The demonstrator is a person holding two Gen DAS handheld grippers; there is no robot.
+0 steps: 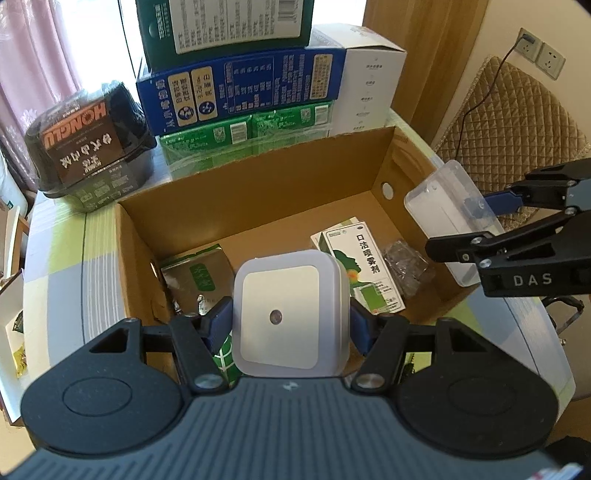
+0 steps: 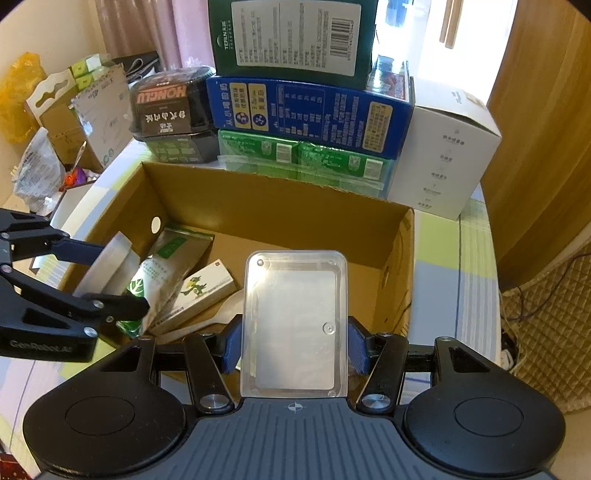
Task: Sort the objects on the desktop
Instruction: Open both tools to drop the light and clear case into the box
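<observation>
Left gripper (image 1: 291,325): both blue pads clamped on the sides of one white square night light (image 1: 291,314), small dark sensor dot at centre of its face. Light held above the near edge of the cardboard box (image 1: 258,192).

Right gripper (image 2: 294,345): pads closed on the long sides of one clear plastic case (image 2: 295,325), flat, rounded corners, held upright along the fingers, over the box's right half. In the left wrist view the same case hangs at the box's right wall.

Box contents, counted: one foil tea pouch (image 1: 197,277) with green label; one green-and-white spray carton (image 1: 364,269); one crumpled clear wrapper (image 1: 406,267) just beside the carton; one white plastic spoon (image 2: 221,314), seen from the right wrist only. A green packet sits under the left gripper, partly hidden.

Behind the box: a stack of one green shrink-wrapped pack (image 1: 251,136), one blue carton (image 1: 240,92) on it, one dark green carton (image 1: 225,29) on top. One white box (image 1: 369,85) to its right; one black food container (image 1: 92,144) to its left.
</observation>
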